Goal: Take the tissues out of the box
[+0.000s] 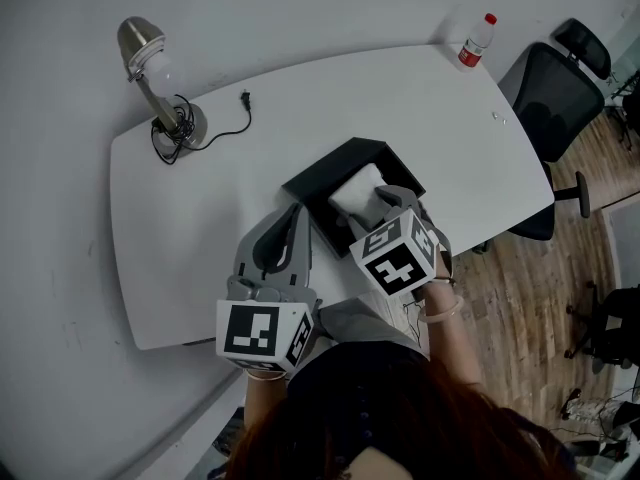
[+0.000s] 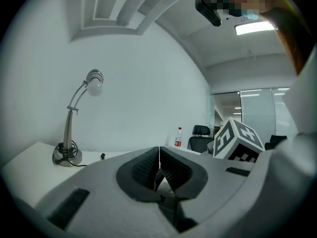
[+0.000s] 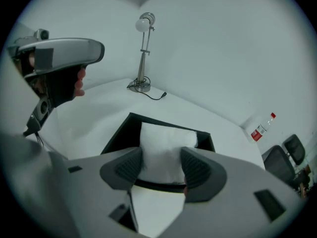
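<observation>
Tissues (image 3: 166, 143) are pinched between right gripper (image 3: 161, 165) pads, black box (image 3: 119, 136) directly beyond; left gripper (image 2: 159, 157) jaws pressed together.

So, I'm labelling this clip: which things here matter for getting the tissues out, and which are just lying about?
Part of the job:
tissue pack
black box
right hand-held gripper, closed on the pack

Just lying about:
desk lamp
water bottle
office chair
left hand-held gripper, shut, idle
</observation>
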Available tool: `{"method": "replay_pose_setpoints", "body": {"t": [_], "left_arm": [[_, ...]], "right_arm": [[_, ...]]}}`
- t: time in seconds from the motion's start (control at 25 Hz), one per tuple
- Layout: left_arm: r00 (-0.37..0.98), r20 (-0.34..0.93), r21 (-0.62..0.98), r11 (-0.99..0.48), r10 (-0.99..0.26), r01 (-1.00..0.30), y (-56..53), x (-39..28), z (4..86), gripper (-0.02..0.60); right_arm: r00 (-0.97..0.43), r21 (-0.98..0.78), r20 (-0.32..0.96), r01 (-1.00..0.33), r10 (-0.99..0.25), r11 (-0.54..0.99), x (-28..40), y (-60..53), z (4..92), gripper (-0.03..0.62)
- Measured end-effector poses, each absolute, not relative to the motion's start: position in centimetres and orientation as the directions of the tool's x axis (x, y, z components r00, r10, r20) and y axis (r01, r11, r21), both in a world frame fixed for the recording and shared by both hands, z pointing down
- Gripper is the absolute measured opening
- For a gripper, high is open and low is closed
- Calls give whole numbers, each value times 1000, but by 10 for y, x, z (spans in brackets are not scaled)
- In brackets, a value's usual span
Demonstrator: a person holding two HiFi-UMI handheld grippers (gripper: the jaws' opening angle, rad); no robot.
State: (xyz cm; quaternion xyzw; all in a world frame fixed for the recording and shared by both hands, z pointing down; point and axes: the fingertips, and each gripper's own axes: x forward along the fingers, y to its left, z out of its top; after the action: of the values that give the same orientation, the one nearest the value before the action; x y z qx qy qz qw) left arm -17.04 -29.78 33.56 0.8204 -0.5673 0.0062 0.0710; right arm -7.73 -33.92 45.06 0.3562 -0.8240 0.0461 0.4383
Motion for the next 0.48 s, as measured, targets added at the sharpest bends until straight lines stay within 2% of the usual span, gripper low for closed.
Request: {"method": "replay_pose_setpoints", "body": {"t": [0.48], "left_arm": [[342, 58, 77, -337, -938, -938, -260, -167, 321, 26]], "right_arm": [[-435, 297, 587, -669, -683, 681, -72, -322, 407, 258]]}}
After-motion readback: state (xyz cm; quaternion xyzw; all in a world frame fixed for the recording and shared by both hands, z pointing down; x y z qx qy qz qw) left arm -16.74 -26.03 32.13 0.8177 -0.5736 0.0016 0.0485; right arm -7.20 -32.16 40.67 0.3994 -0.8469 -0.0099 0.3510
